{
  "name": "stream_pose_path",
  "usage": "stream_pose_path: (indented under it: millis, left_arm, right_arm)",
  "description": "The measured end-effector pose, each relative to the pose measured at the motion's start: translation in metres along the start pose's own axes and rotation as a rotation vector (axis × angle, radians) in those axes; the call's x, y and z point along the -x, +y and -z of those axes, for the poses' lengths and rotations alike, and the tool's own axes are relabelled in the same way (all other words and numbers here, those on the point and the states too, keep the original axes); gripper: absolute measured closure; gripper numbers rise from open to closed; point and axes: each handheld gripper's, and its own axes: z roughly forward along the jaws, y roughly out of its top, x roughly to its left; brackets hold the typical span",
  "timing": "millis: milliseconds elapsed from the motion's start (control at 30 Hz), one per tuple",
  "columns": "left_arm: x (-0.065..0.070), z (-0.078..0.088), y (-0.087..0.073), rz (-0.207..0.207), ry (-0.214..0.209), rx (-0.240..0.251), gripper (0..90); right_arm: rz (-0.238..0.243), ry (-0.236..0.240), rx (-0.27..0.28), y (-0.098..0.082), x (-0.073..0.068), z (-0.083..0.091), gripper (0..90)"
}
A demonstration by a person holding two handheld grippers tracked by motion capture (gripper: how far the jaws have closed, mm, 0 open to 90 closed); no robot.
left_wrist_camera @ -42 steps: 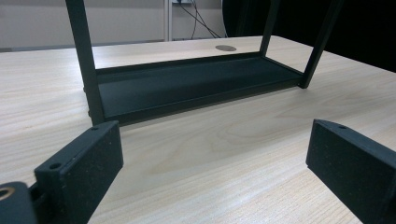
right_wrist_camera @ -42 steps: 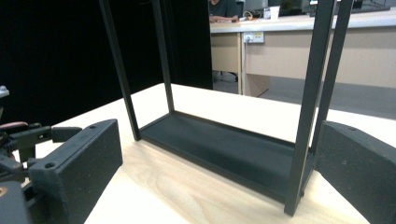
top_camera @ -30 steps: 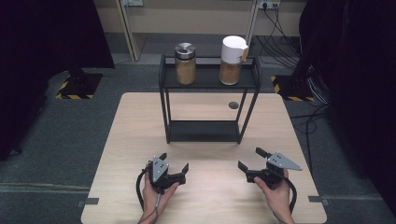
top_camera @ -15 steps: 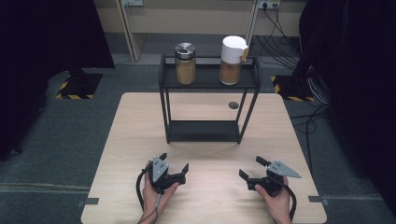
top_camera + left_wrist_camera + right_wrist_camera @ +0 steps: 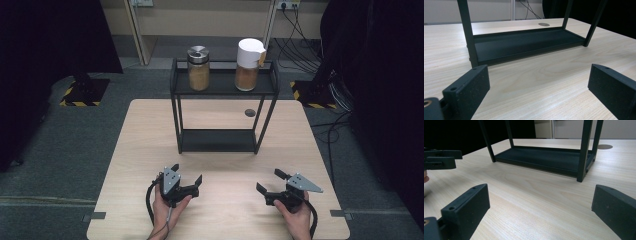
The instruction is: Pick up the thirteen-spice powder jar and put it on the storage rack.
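Nearest me, my left gripper (image 5: 187, 176) rests low on the wooden table (image 5: 220, 210) with its jaws spread wide and nothing between them. My right gripper (image 5: 270, 181) sits just as low on the other side, well apart from the left, jaws likewise wide and empty. Both point toward the black metal rack (image 5: 222, 117) standing at the table's middle.

From the left gripper view the rack's lower shelf (image 5: 524, 45) is bare. Beyond it, a round grommet (image 5: 250, 113) is set in the tabletop.

Up on the rack's top shelf stand the two things nearest my reach: a glass jar with a metal lid (image 5: 198, 68) on the left and a jar with a white cap (image 5: 249, 64) on the right, near each other but apart, both upright and holding brown powder. I judge them rigid, fairly heavy for their size, smooth-sided, and breakable if dropped. I would take either across its body below the lid, squarely, since glass may slide in the pads.
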Motion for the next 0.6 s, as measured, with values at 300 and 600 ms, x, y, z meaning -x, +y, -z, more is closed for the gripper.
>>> stream_pose_path:
  millis: [300,600]
  left_arm:
    - [0.0009,-0.0012,0.0008,0.002,-0.004,-0.004,3.1]
    - [0.0006,-0.0013,0.0013,0.001,-0.006,-0.007,3.1]
  right_arm:
    - [-0.002,0.001,-0.005,0.0009,0.0003,-0.0005,1.8]
    - [-0.008,-0.002,-0.001,-0.0001,-0.0014,-0.0001,1.8]
